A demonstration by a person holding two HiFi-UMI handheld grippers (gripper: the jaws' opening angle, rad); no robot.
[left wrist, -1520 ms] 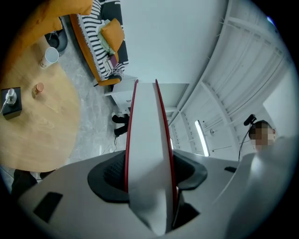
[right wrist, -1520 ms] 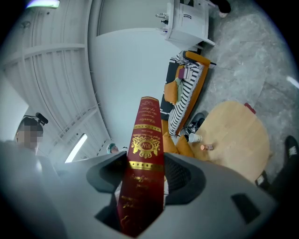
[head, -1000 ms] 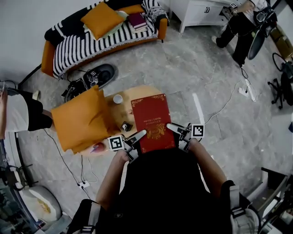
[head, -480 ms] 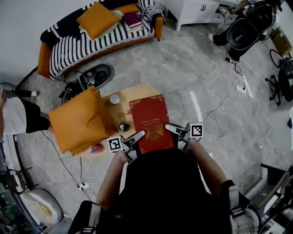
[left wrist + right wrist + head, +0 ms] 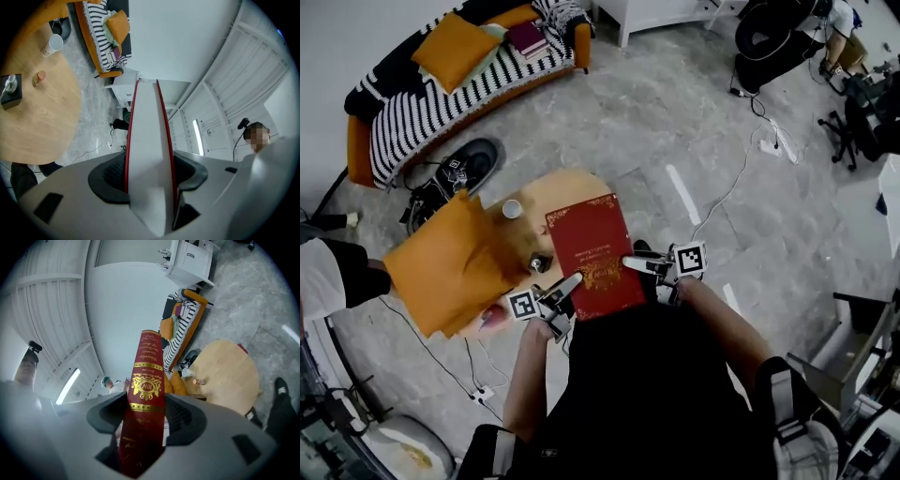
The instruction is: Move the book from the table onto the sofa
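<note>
grey stone floor, with a round wooden tabletop (image 5: pixel 558 192) at centre. both tongs are clamped on a red book (image 5: pixel 591 248), held flat over the tabletop's near edge: left tongs (image 5: pixel 565 286) on its page edge, right tongs (image 5: pixel 639 264) on its spine. its long axis points up-frame. the striped sofa (image 5: pixel 357 148) lies well apart, upper left. the gilt spine crest reads "rw"; other script is too small to read.

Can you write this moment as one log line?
book: red, held up | left tool: shut on book | right tool: shut on book | sofa: not reached
</note>
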